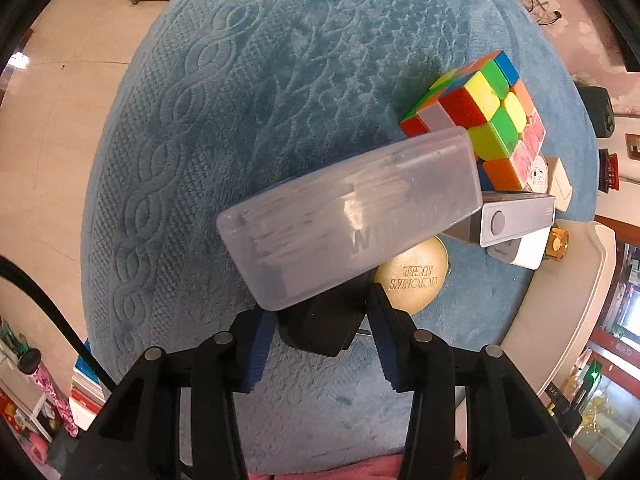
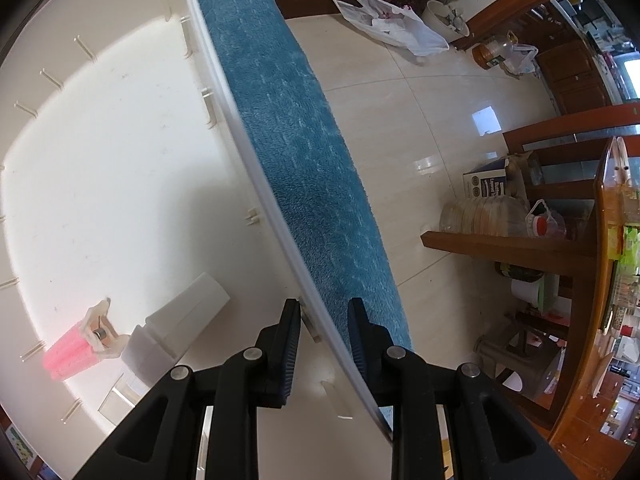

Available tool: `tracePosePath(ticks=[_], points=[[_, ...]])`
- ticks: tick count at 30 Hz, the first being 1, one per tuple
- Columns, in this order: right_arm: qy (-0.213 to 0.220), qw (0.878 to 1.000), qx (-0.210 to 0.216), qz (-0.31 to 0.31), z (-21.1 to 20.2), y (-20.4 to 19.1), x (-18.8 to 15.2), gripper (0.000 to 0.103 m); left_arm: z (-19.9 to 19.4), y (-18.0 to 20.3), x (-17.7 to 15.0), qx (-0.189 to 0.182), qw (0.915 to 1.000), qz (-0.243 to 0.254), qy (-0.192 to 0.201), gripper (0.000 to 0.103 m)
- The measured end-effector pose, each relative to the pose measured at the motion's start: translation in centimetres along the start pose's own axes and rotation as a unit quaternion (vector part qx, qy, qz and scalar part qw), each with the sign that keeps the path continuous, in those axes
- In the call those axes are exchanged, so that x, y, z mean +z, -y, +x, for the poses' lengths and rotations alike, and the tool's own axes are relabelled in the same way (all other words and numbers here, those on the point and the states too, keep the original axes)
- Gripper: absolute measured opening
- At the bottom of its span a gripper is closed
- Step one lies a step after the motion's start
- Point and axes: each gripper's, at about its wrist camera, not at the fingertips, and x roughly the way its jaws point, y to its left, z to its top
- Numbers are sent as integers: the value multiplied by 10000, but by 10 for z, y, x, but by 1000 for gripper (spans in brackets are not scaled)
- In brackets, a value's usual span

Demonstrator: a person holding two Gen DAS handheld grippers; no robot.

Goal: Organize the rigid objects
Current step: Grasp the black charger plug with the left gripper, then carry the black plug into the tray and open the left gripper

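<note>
In the left wrist view a frosted clear plastic box [image 1: 348, 216] lies tilted over the blue towel [image 1: 224, 128]. Its near end rests on a black block [image 1: 320, 328]. My left gripper [image 1: 320, 310] points down, and its blue pads sit against the two sides of that block. Behind are a colour cube [image 1: 480, 108], a gold round tin [image 1: 412, 276] and a grey device with a button [image 1: 516, 218]. In the right wrist view my right gripper [image 2: 322, 306] is shut across the white bin's rim [image 2: 240, 148]. Inside the bin lie a pink item with a cream clip [image 2: 72, 356] and a white bottle-like piece [image 2: 184, 316].
Red patterned cards [image 1: 534, 140], a white box [image 1: 524, 250] and a gold cap [image 1: 558, 240] crowd the towel's right side by the bin's edge [image 1: 568, 300]. A tiled floor [image 2: 400, 120], a plastic bag [image 2: 392, 24] and wooden shelves [image 2: 500, 244] lie beyond the blue towel strip [image 2: 300, 120].
</note>
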Motion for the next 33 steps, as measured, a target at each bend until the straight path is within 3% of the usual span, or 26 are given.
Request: tracePosePath(ticks=[7,17,24,33], points=[[47,10000,42,-21,-1,-1,-2,25,-2,-8,-14,-28,10000,-7,63,46],[127,9992,237,-283,-2,1,-7,24,-7,-13,-63,-99,9996,-83,240,46],[223,9962,426,-724,-4,0,-10,24,-15,6,-113,-109,9991,-53,395,46],[326,9866,755,-1412,-6,0,-13,22,-19,57,-185,-80,9981,321,518,46]])
